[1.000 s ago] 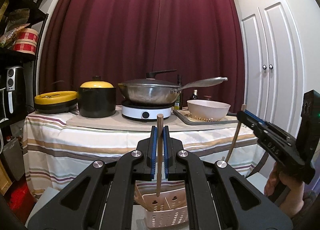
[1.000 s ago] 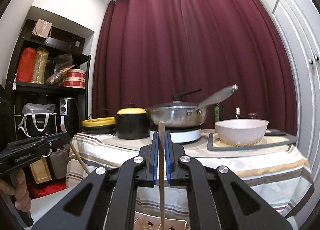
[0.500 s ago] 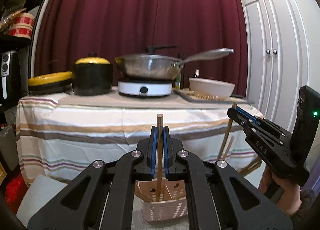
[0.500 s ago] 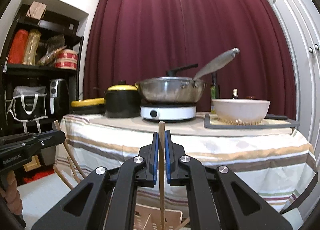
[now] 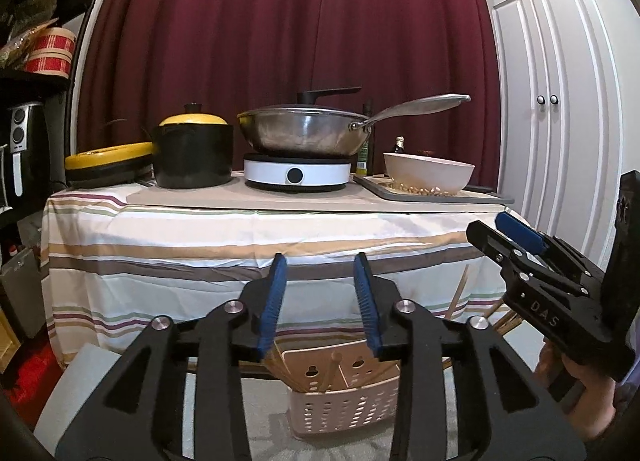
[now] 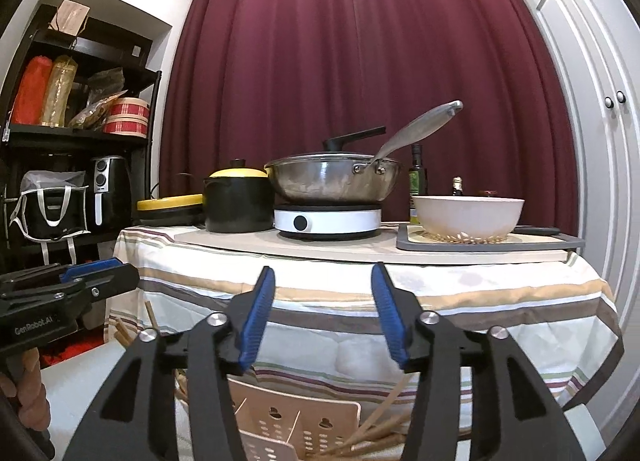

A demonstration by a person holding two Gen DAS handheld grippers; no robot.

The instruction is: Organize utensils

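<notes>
A pale perforated basket (image 5: 344,397) stands low in front of me with several wooden chopsticks (image 5: 331,365) leaning inside it. My left gripper (image 5: 320,263) hovers just above it; its jaws are opening and nothing is between the blue pads. In the right wrist view the same basket (image 6: 296,435) lies below my right gripper (image 6: 322,273), whose jaws are also opening on empty air, with chopsticks (image 6: 378,439) fanned out at the basket's right. Each gripper shows in the other's view: the right gripper (image 5: 496,227) at the right edge, the left gripper (image 6: 120,268) at the left edge.
Behind the basket is a table under a striped cloth (image 5: 240,245) carrying a wok (image 5: 300,133) on an induction cooker, a black pot with a yellow lid (image 5: 192,157) and a white bowl (image 5: 428,175) on a grey tray. Dark shelves (image 6: 60,133) stand left, white cupboard doors (image 5: 552,121) right.
Both grippers sank toward the basket while shut on an upright chopstick each. Both then opened, and the chopsticks are gone from between the pads and lie in the basket.
</notes>
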